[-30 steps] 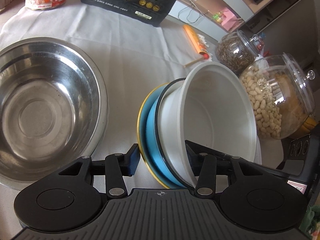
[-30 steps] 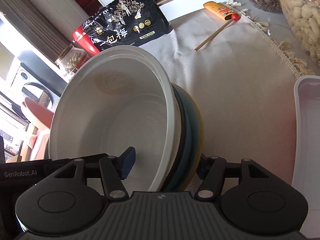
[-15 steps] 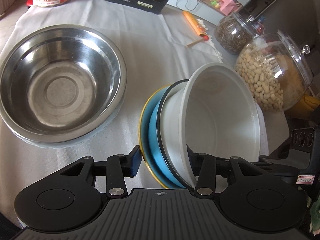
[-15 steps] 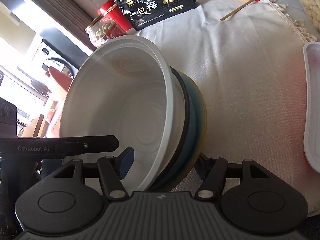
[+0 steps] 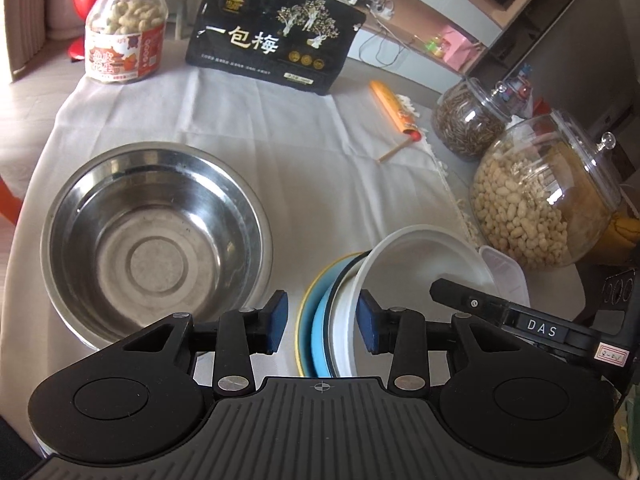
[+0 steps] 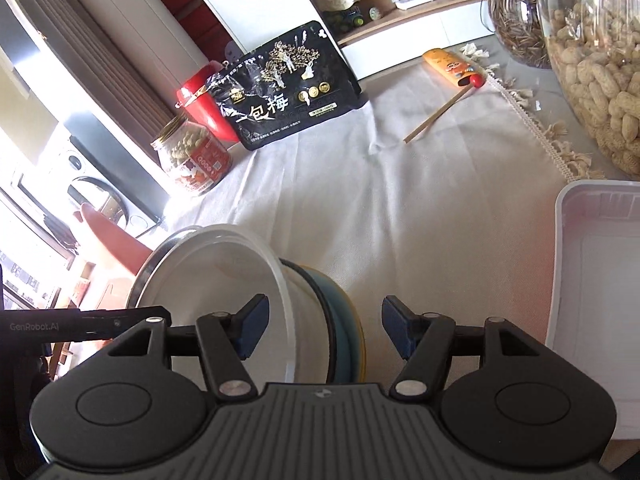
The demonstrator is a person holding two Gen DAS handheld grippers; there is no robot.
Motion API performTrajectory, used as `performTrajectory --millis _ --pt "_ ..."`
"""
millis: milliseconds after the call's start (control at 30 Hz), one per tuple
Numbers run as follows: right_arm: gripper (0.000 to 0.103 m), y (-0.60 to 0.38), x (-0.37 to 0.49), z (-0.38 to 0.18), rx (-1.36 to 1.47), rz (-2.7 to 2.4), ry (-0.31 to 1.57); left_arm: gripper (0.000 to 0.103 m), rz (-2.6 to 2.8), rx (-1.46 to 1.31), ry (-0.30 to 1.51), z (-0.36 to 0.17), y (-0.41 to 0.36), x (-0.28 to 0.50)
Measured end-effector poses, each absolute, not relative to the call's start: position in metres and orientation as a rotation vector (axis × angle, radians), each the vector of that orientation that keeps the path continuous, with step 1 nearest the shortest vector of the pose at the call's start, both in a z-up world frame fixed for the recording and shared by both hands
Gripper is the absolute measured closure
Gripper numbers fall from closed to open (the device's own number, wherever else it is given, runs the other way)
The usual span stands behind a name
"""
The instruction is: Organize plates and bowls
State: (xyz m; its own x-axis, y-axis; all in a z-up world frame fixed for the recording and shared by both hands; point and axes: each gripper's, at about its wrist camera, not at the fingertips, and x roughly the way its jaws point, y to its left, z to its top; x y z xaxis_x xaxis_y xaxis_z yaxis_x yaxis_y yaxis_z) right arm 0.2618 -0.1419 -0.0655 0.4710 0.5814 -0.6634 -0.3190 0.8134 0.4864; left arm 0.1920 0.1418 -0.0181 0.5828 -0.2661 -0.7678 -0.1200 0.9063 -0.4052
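A white bowl [image 5: 424, 264] nested on a blue plate [image 5: 322, 320] with a yellow rim hangs tilted between both grippers. My left gripper [image 5: 322, 322] straddles the stack's edge; its blue pads stand a little apart from it. My right gripper [image 6: 322, 330] straddles the opposite edge of the white bowl [image 6: 224, 264] and blue plate [image 6: 344, 320], jaws wide with a gap at the right pad. A large steel bowl [image 5: 156, 236] rests on the white cloth to the left.
A peanut jar [image 5: 548, 196], a seed jar [image 5: 468, 120], a black snack bag [image 5: 276, 52], a labelled nut jar [image 5: 124, 28], an orange tube [image 5: 394, 110] and a white tray [image 6: 600, 280] stand around the cloth.
Both grippers pulled back and their jaws widened around the stack's edge. The stack now looks smaller and lower in both views, beside the steel bowl.
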Motion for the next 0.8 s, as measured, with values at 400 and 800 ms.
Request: performTrajectory --millis 400,800 --pt "0.04 -0.127 0.271 -0.087 0.322 0.618 1.036 0.06 -0.116 -0.555 1.137 -0.05 0.137 0.204" --pt "0.04 -0.125 0.267 -0.105 0.366 0.667 1.155 0.027 -0.138 -0.506 1.227 -0.051 0.111 0.217"
